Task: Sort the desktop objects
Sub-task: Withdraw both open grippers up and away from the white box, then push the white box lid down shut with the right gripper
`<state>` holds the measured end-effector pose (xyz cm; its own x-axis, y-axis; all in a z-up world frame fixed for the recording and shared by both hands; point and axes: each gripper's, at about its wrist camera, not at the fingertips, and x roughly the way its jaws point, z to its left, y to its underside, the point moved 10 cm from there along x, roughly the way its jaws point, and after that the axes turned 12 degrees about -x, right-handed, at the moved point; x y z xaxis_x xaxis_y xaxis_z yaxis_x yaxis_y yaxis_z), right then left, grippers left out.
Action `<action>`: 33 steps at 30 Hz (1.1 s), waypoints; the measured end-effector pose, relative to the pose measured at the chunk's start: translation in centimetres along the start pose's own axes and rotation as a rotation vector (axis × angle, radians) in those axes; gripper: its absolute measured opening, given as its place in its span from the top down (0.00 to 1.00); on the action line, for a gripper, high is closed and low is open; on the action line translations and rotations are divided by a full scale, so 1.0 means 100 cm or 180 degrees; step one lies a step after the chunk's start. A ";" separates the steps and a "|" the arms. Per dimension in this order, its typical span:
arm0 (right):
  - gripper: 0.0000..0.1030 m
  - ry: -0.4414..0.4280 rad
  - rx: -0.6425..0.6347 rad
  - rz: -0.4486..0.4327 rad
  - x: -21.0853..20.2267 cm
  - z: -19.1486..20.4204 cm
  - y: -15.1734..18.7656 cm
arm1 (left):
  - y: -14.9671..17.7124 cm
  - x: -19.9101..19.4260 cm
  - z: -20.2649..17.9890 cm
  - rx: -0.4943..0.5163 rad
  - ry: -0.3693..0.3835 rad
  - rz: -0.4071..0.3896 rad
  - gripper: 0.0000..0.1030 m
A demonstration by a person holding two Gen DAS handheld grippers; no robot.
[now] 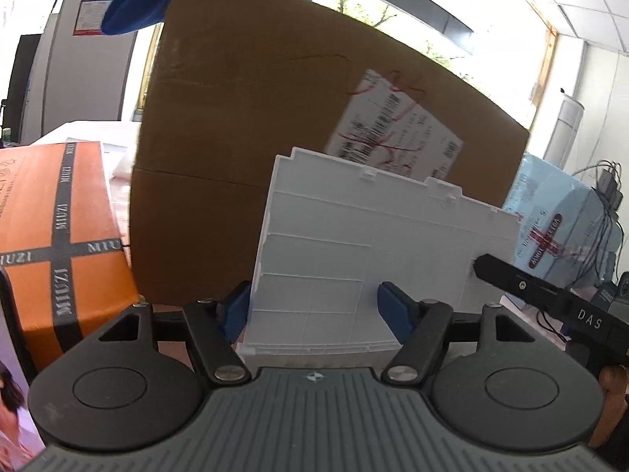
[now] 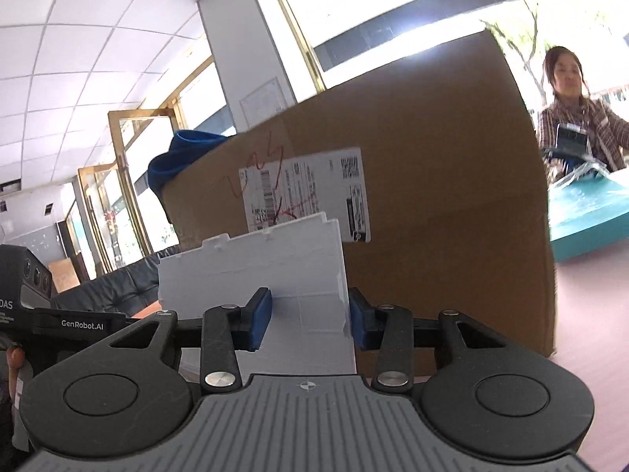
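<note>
White plastic panel (image 1: 373, 244) between spread left gripper (image 1: 314, 306) pads, before cardboard box (image 1: 243, 110).

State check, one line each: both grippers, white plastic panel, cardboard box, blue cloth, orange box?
left gripper: open, fingers either side of the panel
right gripper: open, straddling the panel's edge
white plastic panel: upright, tilted
cardboard box: standing, flaps closed
blue cloth: draped on the box top
orange box: closed

I read "MIUZI" repeated along the black crossed bands of the orange box (image 1: 67, 236) at my left. "DAS" stands in white on the black body of the right hand-held gripper (image 1: 477, 265), and "GenRobot.AI" and "DAS" on the left hand-held gripper (image 2: 82, 324). The shipping label (image 2: 310, 192) on the cardboard box (image 2: 432, 181) carries barcodes, red scribbles and print too small for me to read.
</note>
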<state>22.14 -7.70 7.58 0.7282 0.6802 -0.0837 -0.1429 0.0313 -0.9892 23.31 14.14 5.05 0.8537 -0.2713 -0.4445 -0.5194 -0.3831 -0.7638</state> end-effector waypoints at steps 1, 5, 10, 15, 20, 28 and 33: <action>0.62 0.0023 -0.0037 -0.0001 -0.005 0.000 -0.001 | 0.004 -0.001 -0.005 0.0070 -0.0005 0.0007 0.36; 0.62 0.0107 -0.0177 -0.0002 -0.022 0.002 -0.001 | 0.019 -0.005 -0.023 0.0352 -0.0044 0.0015 0.36; 0.61 0.0243 -0.0664 -0.0152 -0.047 0.022 -0.004 | 0.030 -0.023 -0.033 0.0504 -0.0070 -0.0079 0.34; 0.61 0.0314 -0.1115 -0.0285 -0.068 0.046 -0.006 | 0.035 -0.049 -0.039 0.0562 -0.0065 -0.0196 0.33; 0.61 0.0406 -0.1615 -0.0208 -0.079 0.065 0.006 | 0.045 -0.062 -0.042 0.0757 -0.0196 -0.0289 0.34; 0.62 0.0451 -0.1754 0.0039 -0.074 0.068 0.037 | 0.063 -0.079 -0.038 0.0872 -0.0237 -0.0262 0.33; 0.60 0.0509 -0.1762 0.0022 -0.079 0.074 0.036 | 0.065 -0.088 -0.035 0.0851 -0.0317 -0.0300 0.33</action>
<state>10.85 -7.54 5.58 0.8270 0.5585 -0.0649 0.1927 -0.3899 -0.9005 12.30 10.97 5.64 0.9040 -0.1525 -0.3994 -0.4209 -0.1527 -0.8942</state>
